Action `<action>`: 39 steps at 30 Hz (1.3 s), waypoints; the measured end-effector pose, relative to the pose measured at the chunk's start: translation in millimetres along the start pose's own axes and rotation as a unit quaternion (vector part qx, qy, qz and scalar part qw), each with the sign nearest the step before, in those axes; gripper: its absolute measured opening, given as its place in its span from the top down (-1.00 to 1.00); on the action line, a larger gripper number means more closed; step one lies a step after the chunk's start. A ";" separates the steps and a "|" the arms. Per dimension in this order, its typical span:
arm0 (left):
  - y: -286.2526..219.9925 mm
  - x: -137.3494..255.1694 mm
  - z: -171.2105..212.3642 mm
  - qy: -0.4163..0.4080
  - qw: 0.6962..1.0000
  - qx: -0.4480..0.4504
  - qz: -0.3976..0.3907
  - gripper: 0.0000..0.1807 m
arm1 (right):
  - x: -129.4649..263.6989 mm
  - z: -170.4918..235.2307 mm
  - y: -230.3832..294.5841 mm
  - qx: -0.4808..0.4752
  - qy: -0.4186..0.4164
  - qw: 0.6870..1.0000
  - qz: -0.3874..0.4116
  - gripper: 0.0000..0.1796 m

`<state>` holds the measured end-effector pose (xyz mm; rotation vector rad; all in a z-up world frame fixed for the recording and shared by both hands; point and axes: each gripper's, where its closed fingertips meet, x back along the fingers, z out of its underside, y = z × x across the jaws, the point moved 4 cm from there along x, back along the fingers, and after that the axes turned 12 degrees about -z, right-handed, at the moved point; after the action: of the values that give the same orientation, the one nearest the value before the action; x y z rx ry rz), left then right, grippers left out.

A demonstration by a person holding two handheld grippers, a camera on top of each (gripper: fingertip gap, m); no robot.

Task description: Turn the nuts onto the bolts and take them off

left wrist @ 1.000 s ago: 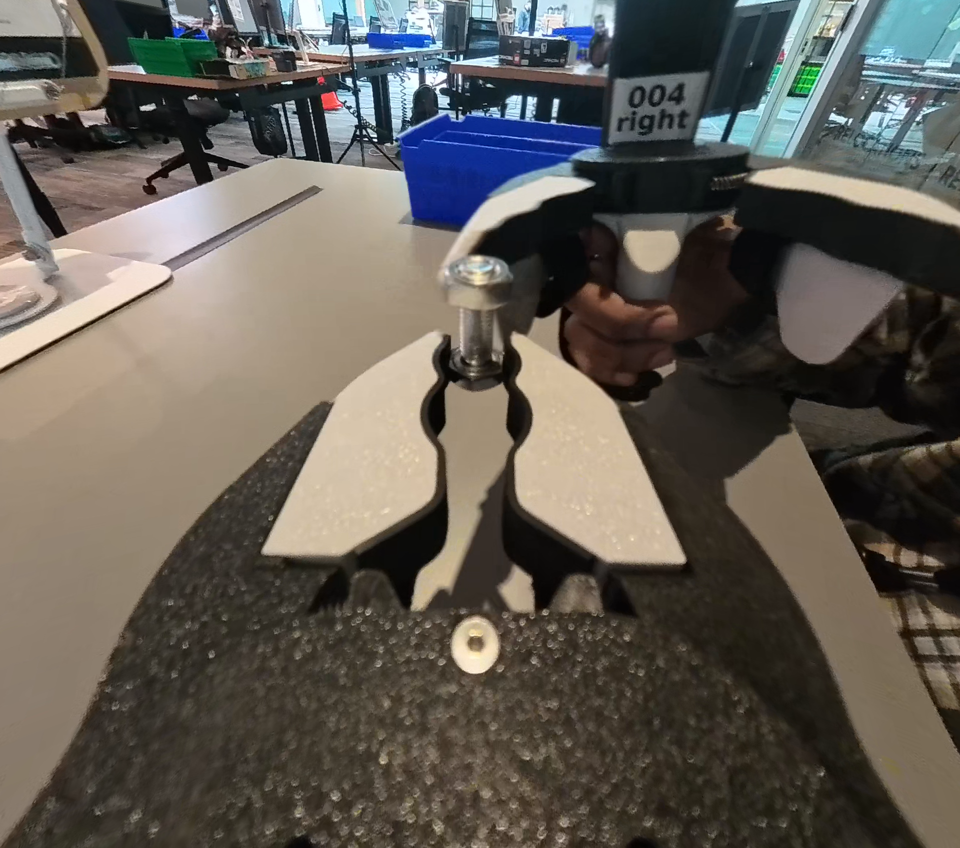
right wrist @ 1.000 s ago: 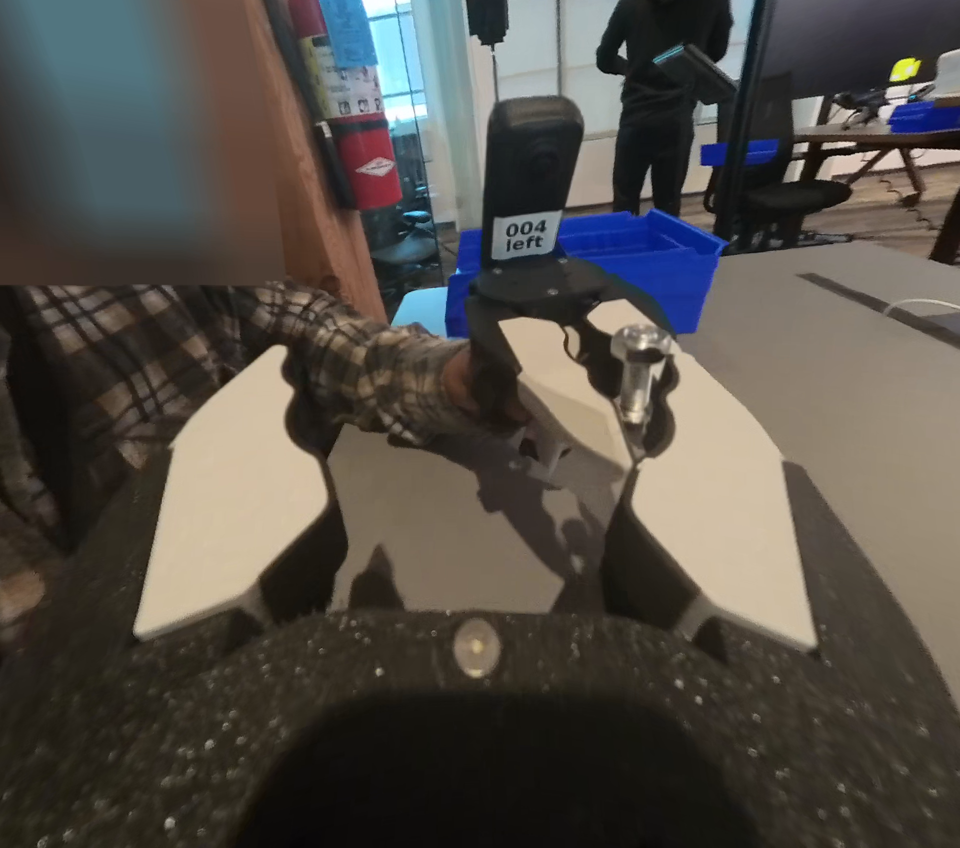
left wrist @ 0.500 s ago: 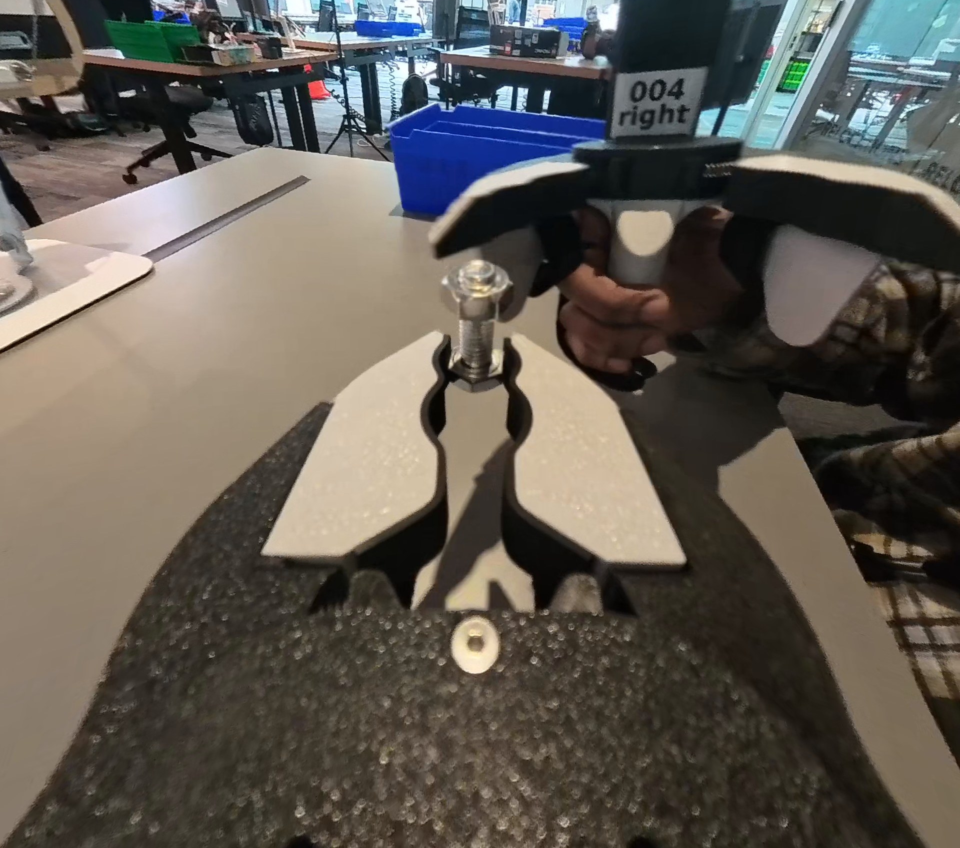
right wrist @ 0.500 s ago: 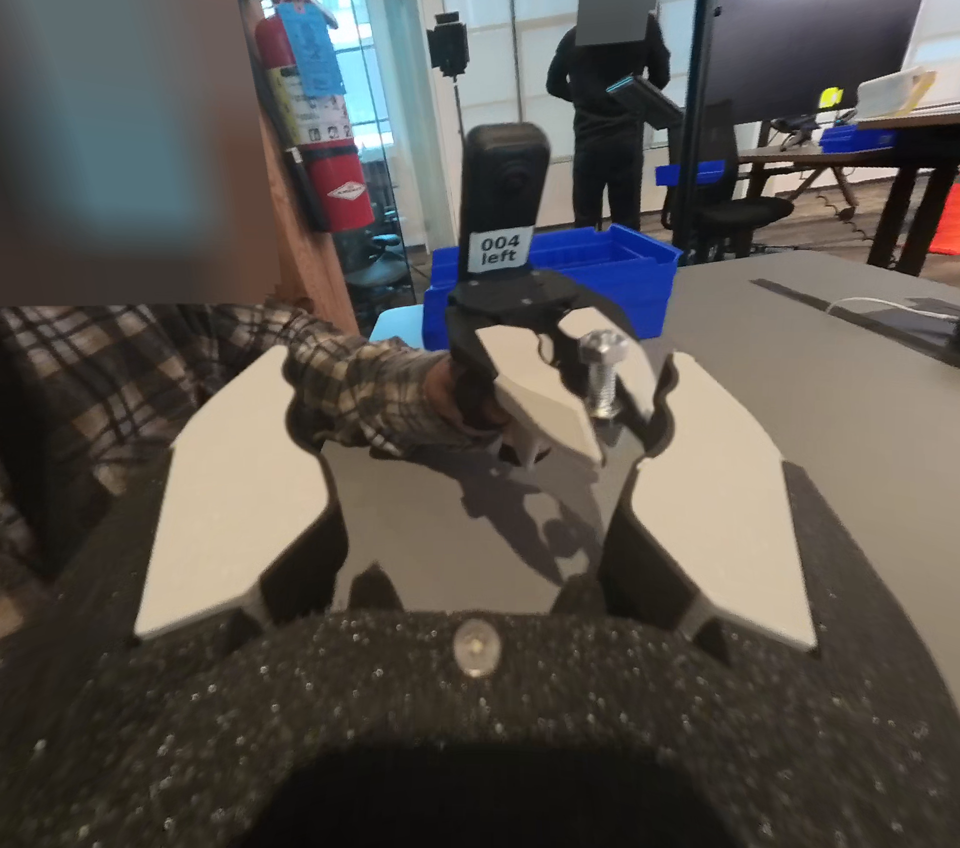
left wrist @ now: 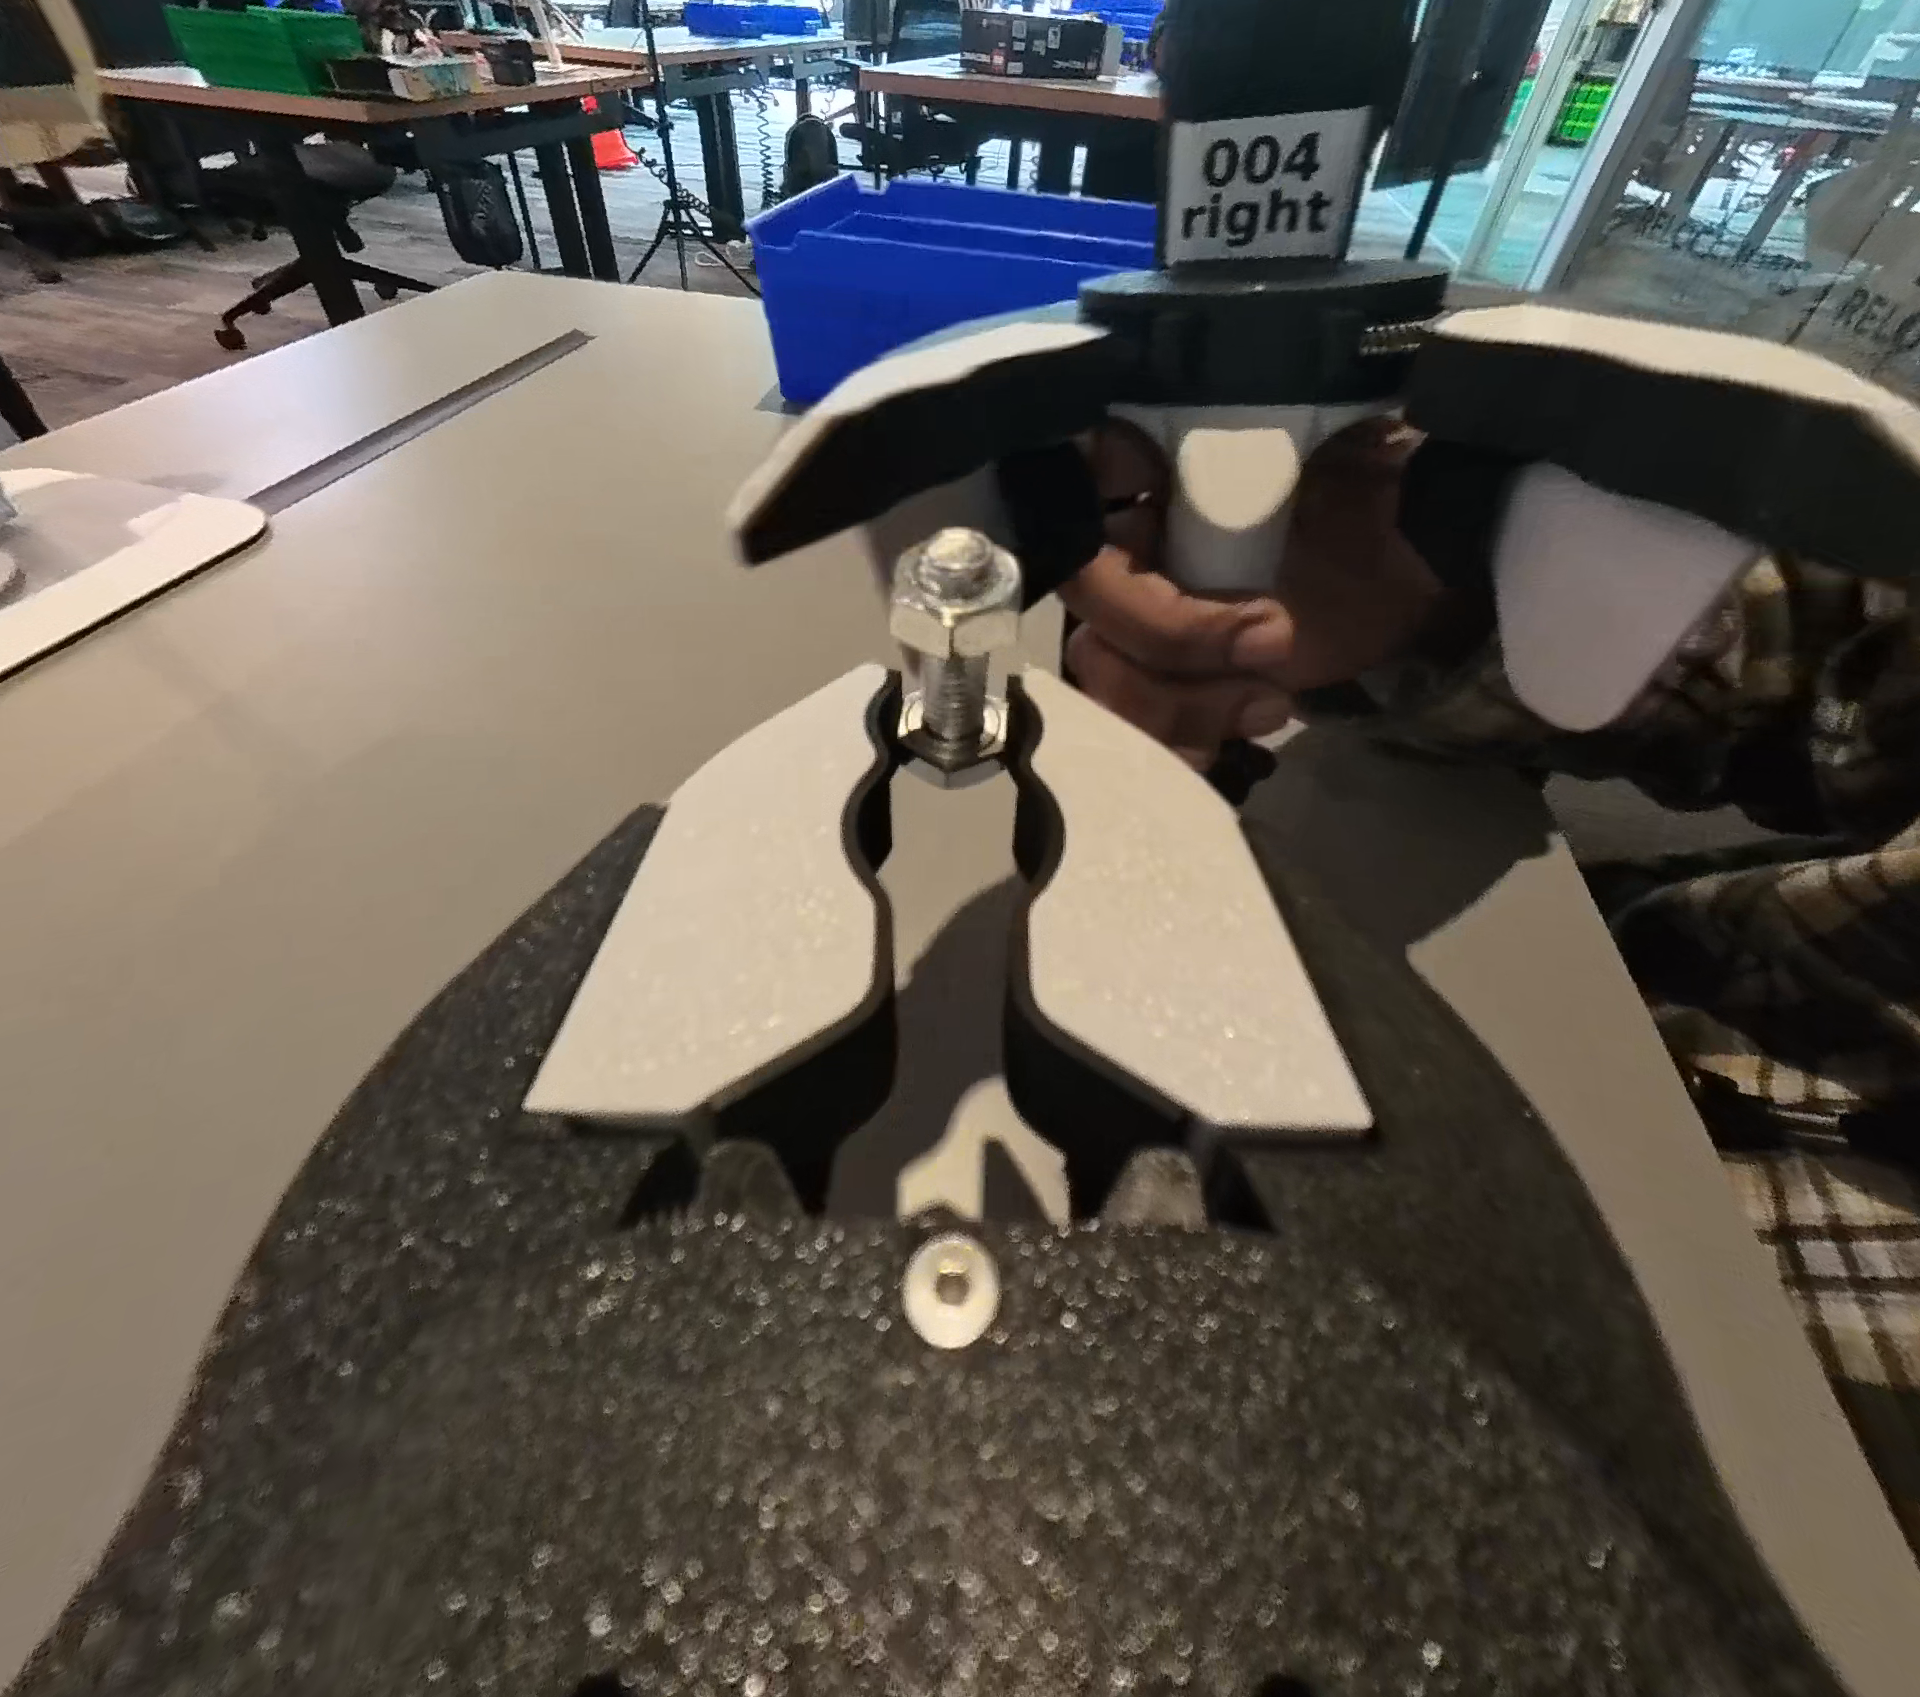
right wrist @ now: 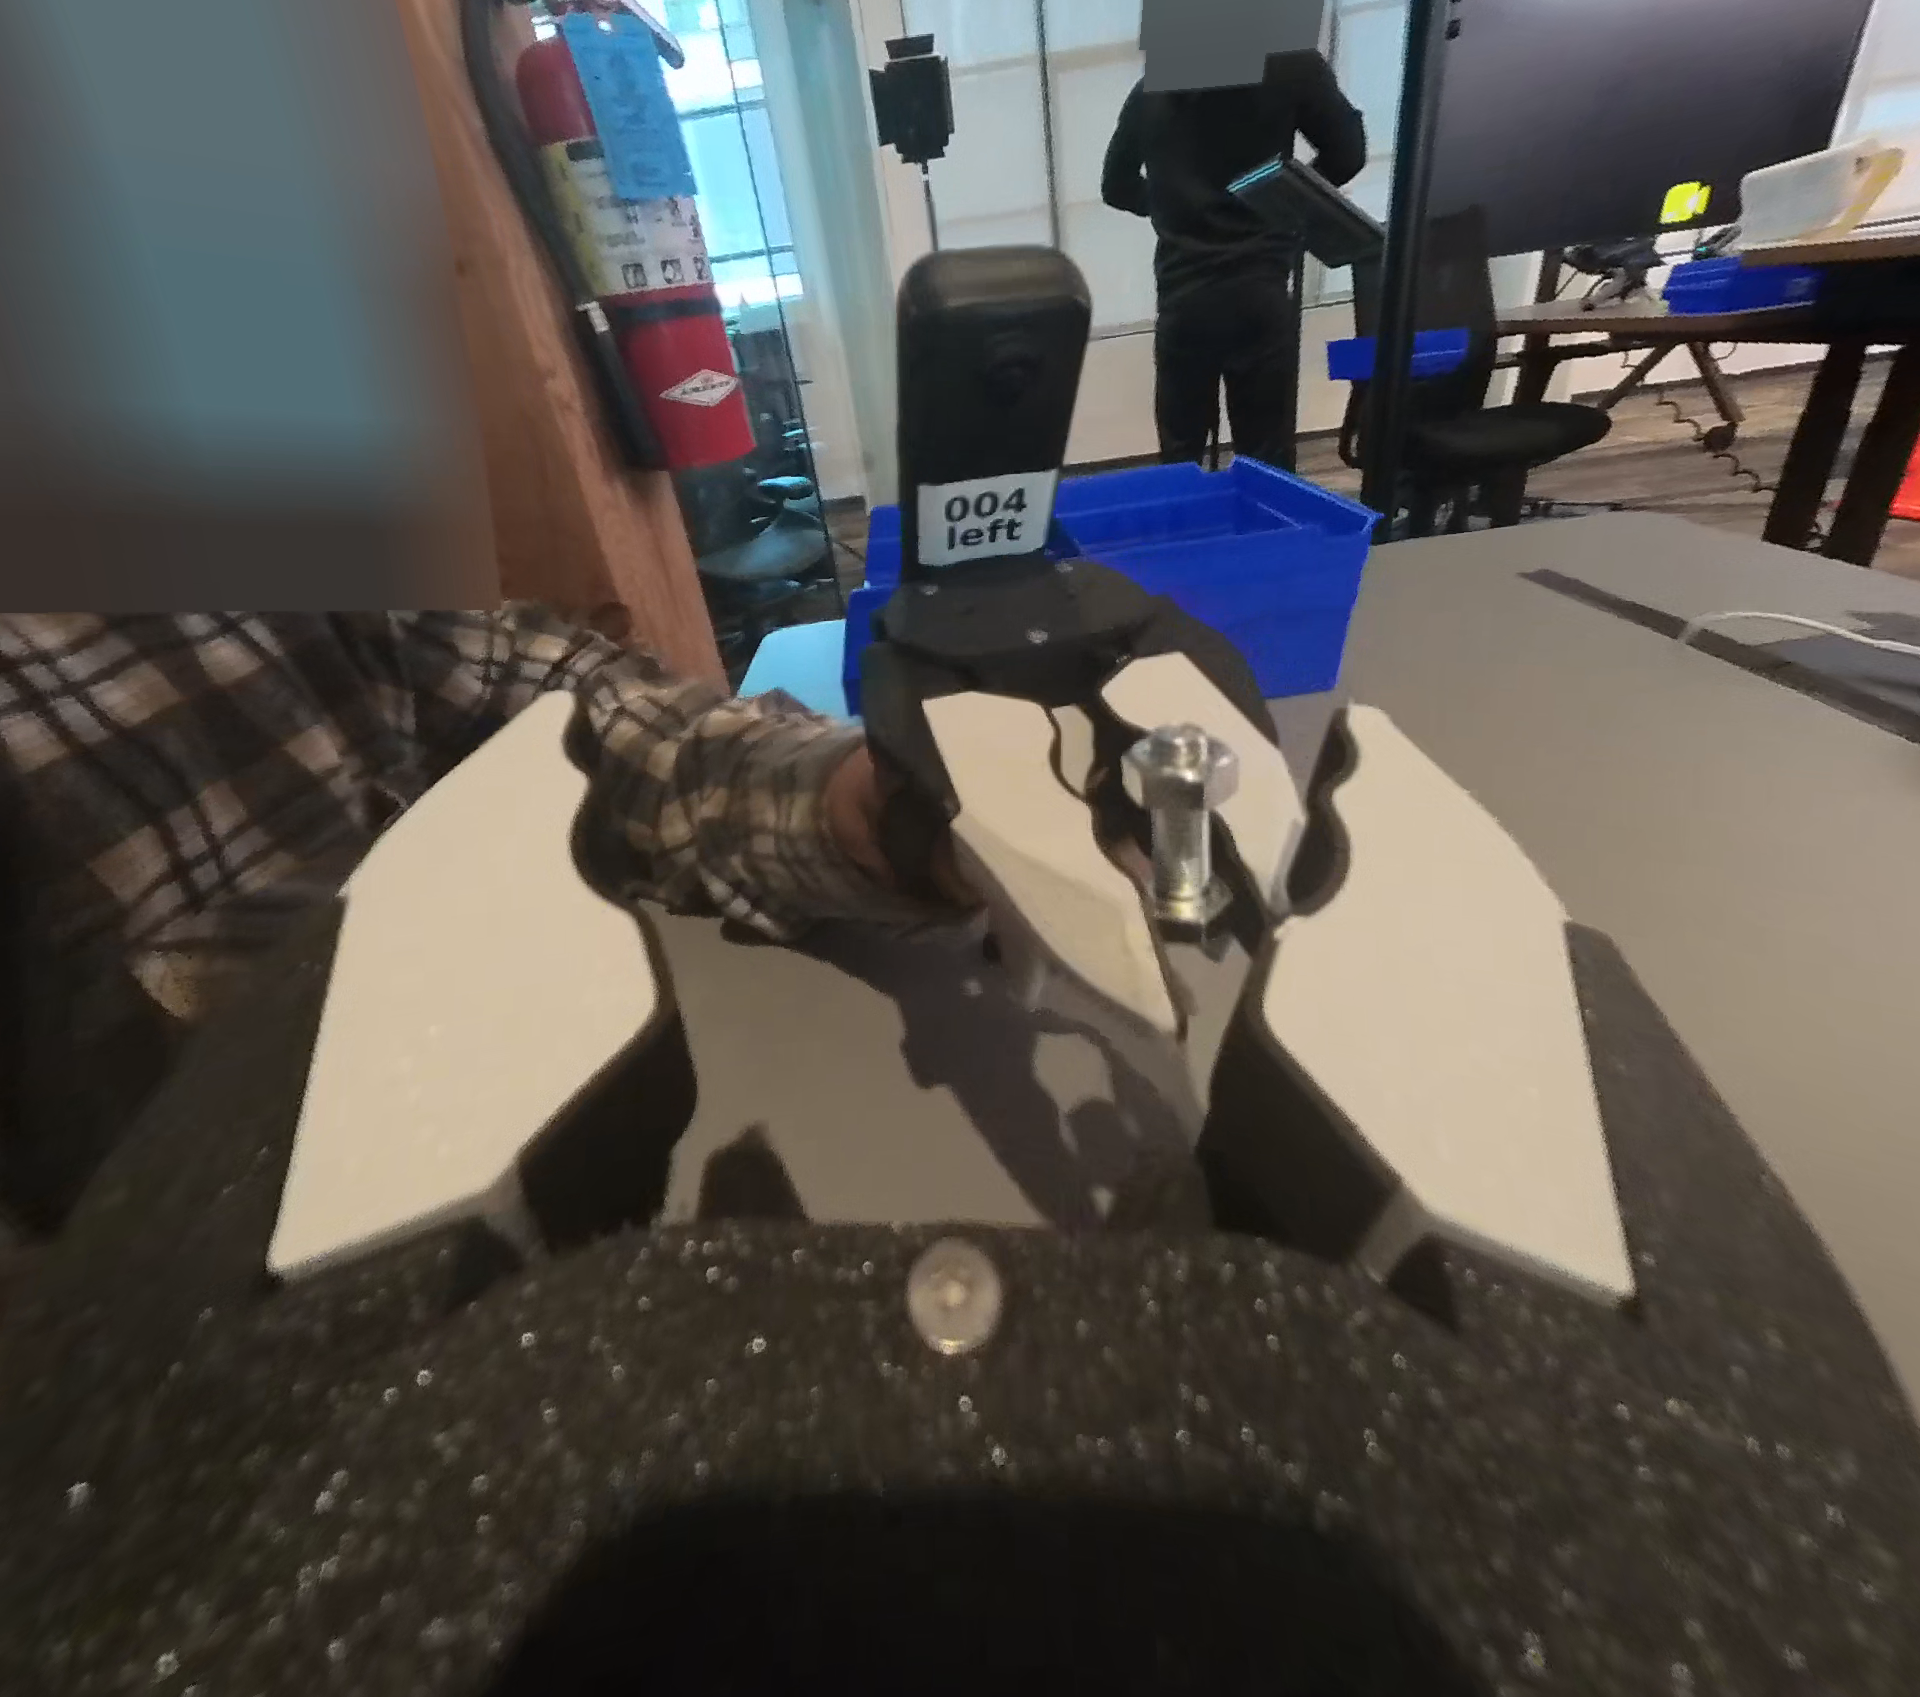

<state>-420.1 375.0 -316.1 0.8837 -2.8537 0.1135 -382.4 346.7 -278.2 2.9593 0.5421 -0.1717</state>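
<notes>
Gripping the hexagonal base of a threaded steel bolt (left wrist: 951, 691), my left claw (left wrist: 951, 748) holds it upright above the smooth grey surface (left wrist: 416, 660), a hex nut (left wrist: 956, 608) at its top; my right claw (right wrist: 961, 826) gapes wide, facing it.

Two grippers, left gripper (left wrist: 951, 738) and right gripper (right wrist: 961, 816), one bolt (left wrist: 954, 660), one nut (left wrist: 956, 605), one blue bin (left wrist: 935, 271).
</notes>
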 end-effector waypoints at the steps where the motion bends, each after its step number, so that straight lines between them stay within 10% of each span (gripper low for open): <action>1: -1.3 -0.5 -0.4 0.000 1.000 -0.003 -0.001 0.80 | -4.1 1.6 0.3 -0.004 0.002 1.000 -0.010 -0.39; 39: 5.2 -4.7 14.0 0.055 0.998 0.021 -0.004 0.80 | 7.4 19.9 6.4 -0.012 0.043 0.999 0.002 -0.38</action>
<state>-420.9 380.3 -330.8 0.8672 -2.7560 0.2137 -375.0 340.5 -298.1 2.9546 0.5443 -0.0373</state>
